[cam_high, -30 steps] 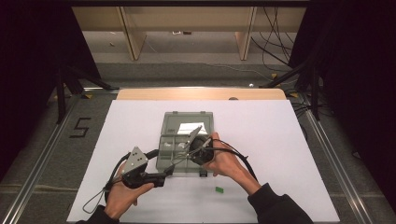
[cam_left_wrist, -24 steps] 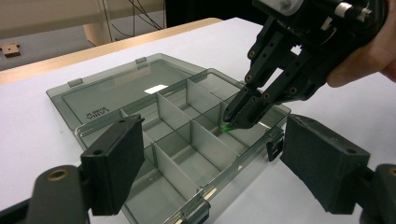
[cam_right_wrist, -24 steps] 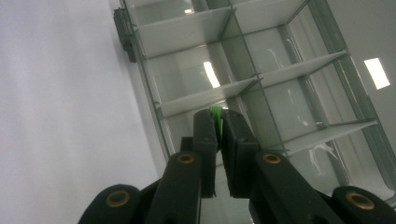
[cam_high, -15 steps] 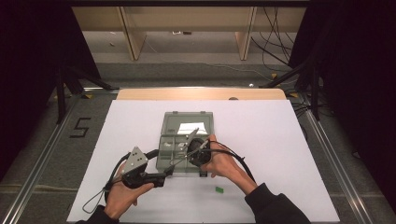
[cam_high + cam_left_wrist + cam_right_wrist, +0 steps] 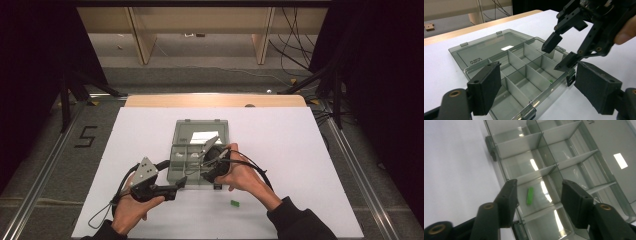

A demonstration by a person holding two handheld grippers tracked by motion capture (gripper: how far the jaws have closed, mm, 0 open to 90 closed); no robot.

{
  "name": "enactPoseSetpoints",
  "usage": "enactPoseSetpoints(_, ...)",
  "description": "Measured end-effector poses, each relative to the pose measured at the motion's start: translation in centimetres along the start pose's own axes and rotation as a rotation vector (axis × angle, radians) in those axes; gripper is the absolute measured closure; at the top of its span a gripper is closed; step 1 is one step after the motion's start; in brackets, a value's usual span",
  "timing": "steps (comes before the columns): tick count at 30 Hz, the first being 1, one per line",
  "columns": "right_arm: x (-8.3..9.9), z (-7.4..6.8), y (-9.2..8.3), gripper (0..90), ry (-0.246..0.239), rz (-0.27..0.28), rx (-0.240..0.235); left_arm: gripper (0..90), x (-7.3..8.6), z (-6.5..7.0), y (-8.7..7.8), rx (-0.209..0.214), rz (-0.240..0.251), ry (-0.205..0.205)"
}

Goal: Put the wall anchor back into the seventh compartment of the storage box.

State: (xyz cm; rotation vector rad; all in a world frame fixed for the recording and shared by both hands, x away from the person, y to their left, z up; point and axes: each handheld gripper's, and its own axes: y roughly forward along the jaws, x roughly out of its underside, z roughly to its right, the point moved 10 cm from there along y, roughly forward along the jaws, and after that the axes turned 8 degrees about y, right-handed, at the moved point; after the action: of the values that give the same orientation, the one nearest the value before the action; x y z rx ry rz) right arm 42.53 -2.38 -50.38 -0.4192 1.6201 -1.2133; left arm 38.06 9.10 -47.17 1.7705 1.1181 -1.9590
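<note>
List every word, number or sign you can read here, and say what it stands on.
"5" – black figure on the grey floor left of the table.
Embossed marking on the open lid of the compartment box – too blurred to read.
Nothing else legible.

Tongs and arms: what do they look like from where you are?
Both tongs are black: left tongs and right tongs, each with two flat rectangular pads on linkage arms with brass-coloured pivots. A grey three-cornered plate tops each, and a black cable trails off. The person wears dark long sleeves.
</note>
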Motion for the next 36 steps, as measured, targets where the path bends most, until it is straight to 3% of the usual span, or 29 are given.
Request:
enactPoseSetpoints(5,-0.4,-0.2,-1.0,36.3,0.006,0.031,0.006,20.2,0.0,0.0,0.0,0.000,0.000,0.000)
enactPoseSetpoints(11,-0.5,-0.8,-2.3,31.6,-0.006,0.055,0.013,20.2,0.0,0.0,0.0,0.001,0.003,0.005)
enactPoseSetpoints(15,0.4,-1.0,-3.3,29.6,-0.006,0.054,0.020,20.2,-0.1,0.0,0.0,-0.002,0.002,0.002)
enactPoseSetpoints(16,0.8,-1.0,-3.5,29.4,-0.005,0.051,0.021,20.2,-0.1,-0.1,0.0,0.003,0.004,0.024)
enactPoseSetpoints(28,3.2,-0.5,-4.9,28.2,0.021,0.049,0.035,20.2,-0.1,-0.1,0.0,0.001,0.005,0.021)
enactPoseSetpoints(30,3.5,-0.4,-5.1,28.1,0.023,0.048,0.036,20.2,-0.1,0.0,0.0,-0.003,0.003,-0.003)
enactPoseSetpoints(32,3.8,-0.4,-5.3,27.9,0.023,0.050,0.038,20.2,-0.1,-0.1,0.0,0.003,0.005,0.022)
enactPoseSetpoints(36,4.6,-0.3,-5.6,27.1,0.033,0.040,0.033,20.2,-0.1,-0.1,0.0,0.002,0.005,0.020)
